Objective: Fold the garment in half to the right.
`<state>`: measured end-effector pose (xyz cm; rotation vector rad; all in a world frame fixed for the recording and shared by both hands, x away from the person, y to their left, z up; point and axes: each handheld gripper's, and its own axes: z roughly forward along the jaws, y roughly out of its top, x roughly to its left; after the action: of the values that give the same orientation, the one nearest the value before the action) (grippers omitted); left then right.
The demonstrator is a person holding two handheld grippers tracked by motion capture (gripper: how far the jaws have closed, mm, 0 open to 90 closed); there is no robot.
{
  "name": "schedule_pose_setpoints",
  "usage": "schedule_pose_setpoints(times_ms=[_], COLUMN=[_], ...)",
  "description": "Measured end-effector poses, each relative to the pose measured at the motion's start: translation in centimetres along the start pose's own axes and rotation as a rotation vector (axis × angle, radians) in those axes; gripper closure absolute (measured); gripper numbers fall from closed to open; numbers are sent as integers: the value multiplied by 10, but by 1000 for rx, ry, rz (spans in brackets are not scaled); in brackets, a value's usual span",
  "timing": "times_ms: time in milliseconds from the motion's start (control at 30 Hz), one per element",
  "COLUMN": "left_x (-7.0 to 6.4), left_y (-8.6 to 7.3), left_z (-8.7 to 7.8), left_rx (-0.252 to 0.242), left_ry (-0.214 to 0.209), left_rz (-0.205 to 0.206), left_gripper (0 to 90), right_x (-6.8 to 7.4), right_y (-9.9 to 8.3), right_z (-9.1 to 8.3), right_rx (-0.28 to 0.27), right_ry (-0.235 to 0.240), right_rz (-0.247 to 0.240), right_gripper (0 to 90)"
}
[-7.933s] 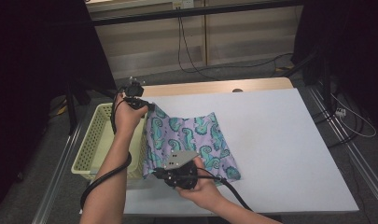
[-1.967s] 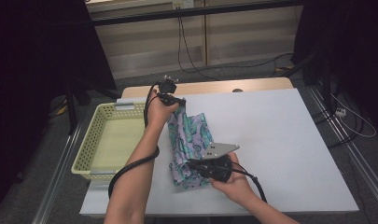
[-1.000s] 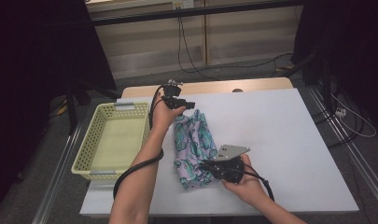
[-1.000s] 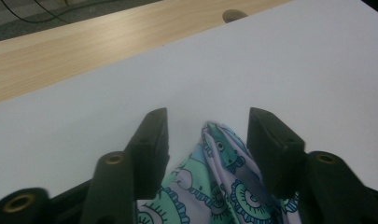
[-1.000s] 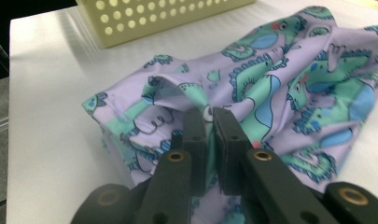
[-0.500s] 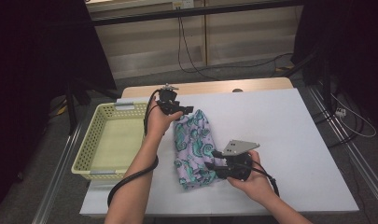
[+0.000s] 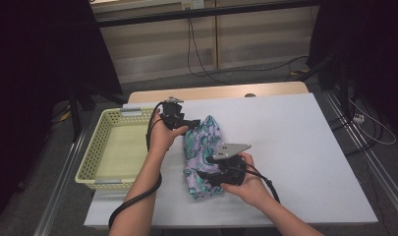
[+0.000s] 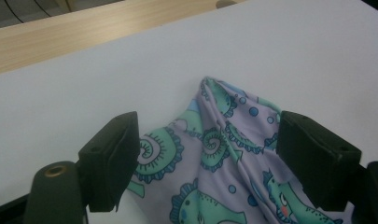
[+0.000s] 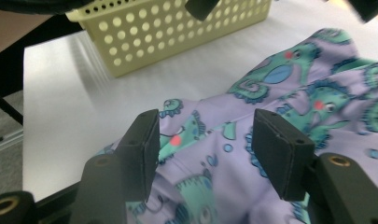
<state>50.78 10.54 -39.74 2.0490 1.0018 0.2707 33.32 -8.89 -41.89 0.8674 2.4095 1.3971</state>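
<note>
The patterned cloth (image 7: 202, 156) lies bunched in a narrow strip on the white tabletop (image 7: 304, 147), just right of the yellow basket (image 7: 100, 162). Both claws are spread, left claw (image 8: 207, 154) at its far end, right claw (image 9: 203, 140) at its near end, probably to gather it.

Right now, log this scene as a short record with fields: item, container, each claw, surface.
item: patterned cloth, purple with teal sea creatures, bunched into a narrow heap on the table
container: yellow perforated basket, left of the cloth
left claw: jaws open, straddling the cloth's far end
right claw: jaws open, over the cloth's near end
surface: white table
</note>
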Motion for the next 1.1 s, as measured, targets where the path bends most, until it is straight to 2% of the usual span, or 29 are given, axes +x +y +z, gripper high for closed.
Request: schedule_pose_setpoints(times_ms=[67,200,267,367,600,800,867,1000,1100], left_x=[-1,-1,0,1,-4,-5,-4,-2,-2], left_y=[-3,-8,-11,-15,-25,-26,-27,-30,-31], left_z=[-2,-4,-6,-8,-13,-15,-16,-18,-19], left_rx=[-1,3,4,-6,-25,-20,-24,-11,-18], left_ry=[-1,10,16,31,33,35,36,27,32], left_rz=[-19,-10,-5,-14,-14,0,-8,-6,-7], left_gripper=[204,201,199,197,196,196,196,196,197], right_x=[0,-1,-1,-1,-1,-6,-7,-10,-11], right_y=[0,0,-2,-4,-14,-17,-18,-19,-23], right_z=[4,16,18,18,15,9,7,-2,-10], right_rx=[16,50,76,87,122,113,110,85,67], right_ry=[-5,3,-9,-5,-22,-40,-40,-42,-47], right_rz=[-3,18,4,8,-1,3,7,18,26], right_gripper=[436,495,551,631,704,834,866,872,869])
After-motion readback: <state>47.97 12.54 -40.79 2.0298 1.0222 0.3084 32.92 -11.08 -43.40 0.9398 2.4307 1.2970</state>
